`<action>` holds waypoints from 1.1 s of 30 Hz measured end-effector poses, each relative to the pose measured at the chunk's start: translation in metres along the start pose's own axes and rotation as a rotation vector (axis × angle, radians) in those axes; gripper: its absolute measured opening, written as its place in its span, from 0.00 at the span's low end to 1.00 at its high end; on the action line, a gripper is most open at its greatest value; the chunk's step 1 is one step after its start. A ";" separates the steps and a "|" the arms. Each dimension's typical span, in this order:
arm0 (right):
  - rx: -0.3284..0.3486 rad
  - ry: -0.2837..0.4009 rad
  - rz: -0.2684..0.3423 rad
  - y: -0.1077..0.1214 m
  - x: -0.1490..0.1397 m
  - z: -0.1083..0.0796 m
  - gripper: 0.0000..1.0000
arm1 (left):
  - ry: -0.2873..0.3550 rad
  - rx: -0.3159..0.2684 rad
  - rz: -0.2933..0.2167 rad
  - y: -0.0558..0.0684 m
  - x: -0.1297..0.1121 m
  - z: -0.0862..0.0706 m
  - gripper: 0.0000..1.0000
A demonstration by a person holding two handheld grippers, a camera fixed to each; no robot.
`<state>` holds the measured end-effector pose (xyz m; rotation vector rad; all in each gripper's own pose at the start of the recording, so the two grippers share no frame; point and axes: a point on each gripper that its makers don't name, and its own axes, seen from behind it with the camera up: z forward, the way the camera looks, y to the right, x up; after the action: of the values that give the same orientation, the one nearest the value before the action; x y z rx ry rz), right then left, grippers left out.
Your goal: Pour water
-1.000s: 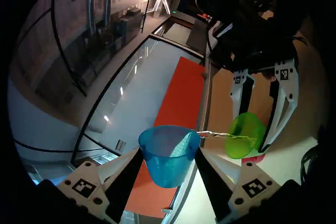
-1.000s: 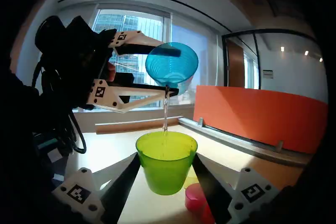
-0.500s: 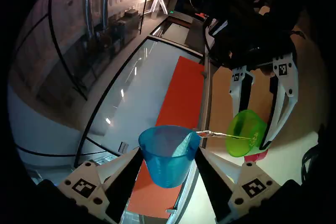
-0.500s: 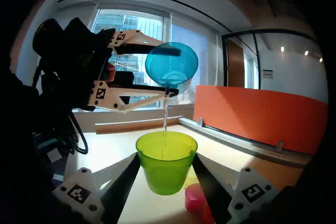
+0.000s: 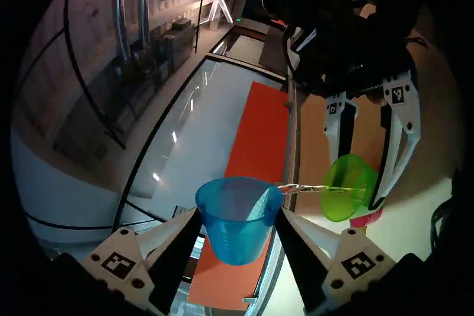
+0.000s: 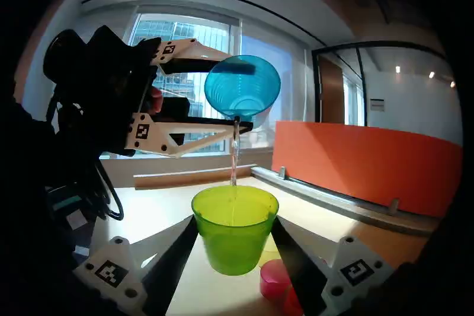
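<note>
Pour under way: left gripper point(image 5: 238, 214) jaws pinching tilted blue cup point(image 6: 242, 88), right gripper point(image 6: 234, 221) jaws pinching upright green cup point(image 5: 346, 188) below; a steady tilt should land the thin stream point(image 6: 233, 165) centrally.

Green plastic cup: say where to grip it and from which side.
Grip the translucent green plastic cup across its mid-wall, coming in level from the side, as the right tongs do. It is upright, tapered, and its open top takes water from the tilted blue plastic cup.
</note>
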<state>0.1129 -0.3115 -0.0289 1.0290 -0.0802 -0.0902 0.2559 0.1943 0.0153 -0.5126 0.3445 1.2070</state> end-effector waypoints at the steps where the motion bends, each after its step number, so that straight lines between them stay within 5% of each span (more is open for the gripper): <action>1: 0.000 0.000 0.000 0.000 0.000 0.000 0.88 | 0.000 -0.001 0.003 0.001 0.000 0.000 0.84; 33: -0.003 0.011 -0.009 0.000 0.004 -0.002 0.88 | 0.006 0.030 0.158 -0.006 0.009 -0.001 0.84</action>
<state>0.1170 -0.3103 -0.0298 1.0270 -0.0652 -0.0926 0.2648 0.1998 0.0113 -0.4700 0.4133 1.3511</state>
